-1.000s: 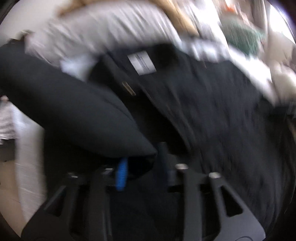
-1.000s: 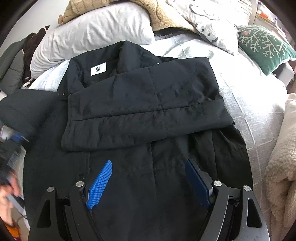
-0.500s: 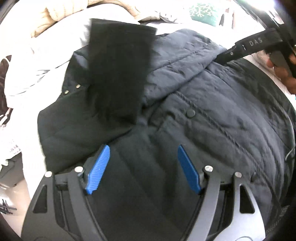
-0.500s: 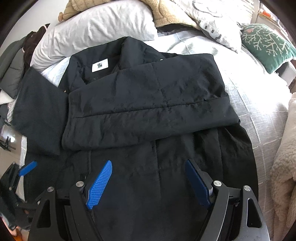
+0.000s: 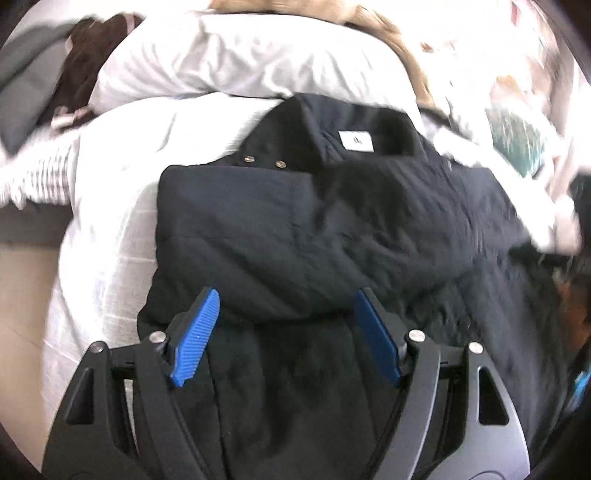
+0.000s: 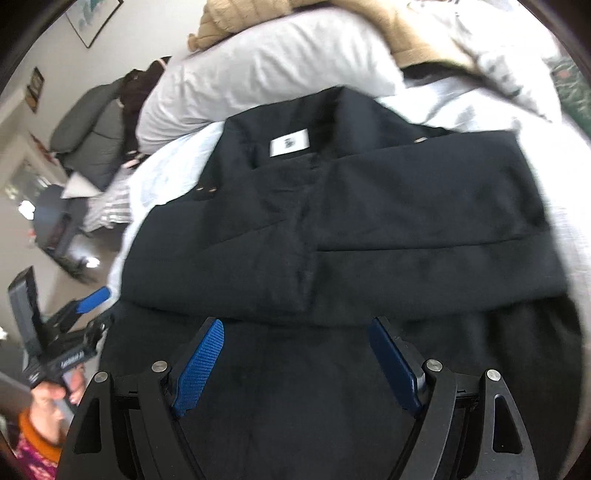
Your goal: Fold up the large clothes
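A large black padded jacket lies flat on the bed, collar and white label at the far end. Both sleeves are folded across its chest. It also shows in the right wrist view with its label. My left gripper is open and empty, just above the jacket's lower half. My right gripper is open and empty over the jacket's lower body. The left gripper also shows in the right wrist view at the bed's left edge.
The bed has a pale sheet and a white pillow behind the jacket. A beige blanket and a green patterned cushion lie at the far right. Grey and brown clothes are piled at the far left.
The left gripper let go of the left sleeve, which now lies folded across the chest, and drew back over the lower jacket. The right gripper moved closer to the jacket.
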The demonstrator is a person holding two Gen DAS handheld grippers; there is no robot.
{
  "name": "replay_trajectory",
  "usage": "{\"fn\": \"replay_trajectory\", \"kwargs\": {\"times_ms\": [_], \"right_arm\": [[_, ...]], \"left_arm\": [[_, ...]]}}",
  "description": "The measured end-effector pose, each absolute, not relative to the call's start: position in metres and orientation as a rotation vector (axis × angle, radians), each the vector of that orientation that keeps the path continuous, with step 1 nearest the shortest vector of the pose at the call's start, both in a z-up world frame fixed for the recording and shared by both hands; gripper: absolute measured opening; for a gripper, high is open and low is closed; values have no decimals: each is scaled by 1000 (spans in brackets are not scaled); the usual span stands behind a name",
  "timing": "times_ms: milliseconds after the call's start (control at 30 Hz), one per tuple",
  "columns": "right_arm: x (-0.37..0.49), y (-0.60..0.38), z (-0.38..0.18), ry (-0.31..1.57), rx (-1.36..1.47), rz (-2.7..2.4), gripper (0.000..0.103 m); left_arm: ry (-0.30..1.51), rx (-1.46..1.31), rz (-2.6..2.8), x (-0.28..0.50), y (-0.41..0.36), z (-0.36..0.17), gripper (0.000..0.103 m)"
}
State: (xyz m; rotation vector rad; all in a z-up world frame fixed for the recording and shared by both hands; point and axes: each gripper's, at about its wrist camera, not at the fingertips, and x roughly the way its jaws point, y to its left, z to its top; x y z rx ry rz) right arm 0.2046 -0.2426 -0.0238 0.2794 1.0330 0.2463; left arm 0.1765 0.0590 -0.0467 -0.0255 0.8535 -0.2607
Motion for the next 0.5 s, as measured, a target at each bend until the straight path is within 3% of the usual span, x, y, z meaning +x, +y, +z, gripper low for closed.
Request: {"fn": "replay_trajectory", "kwargs": {"times_ms": [167, 200, 233, 267, 300, 333, 500], "right_arm": [[229, -231, -52, 1058, 415, 275, 82], [233, -229, -59, 1059, 457, 267, 78], [234, -230, -62, 1052, 488, 260, 59], [235, -230, -65, 1043, 515, 254, 49], [237, -228, -67, 1038, 521, 230, 20], [237, -227, -63, 1026, 492, 197, 15], [217, -223, -7, 812, 449, 273, 14]], "left_arm": [[835, -198, -207, 193, 93, -57, 76], [847, -221, -198, 197, 97, -62, 76], [865, -249, -191, 203, 100, -70, 75], [881, -265, -186, 207, 101, -75, 74], [894, -280, -179, 209, 101, -79, 72], [901, -290, -176, 208, 102, -82, 72], [885, -307, -247, 201, 93, -82, 72]]}}
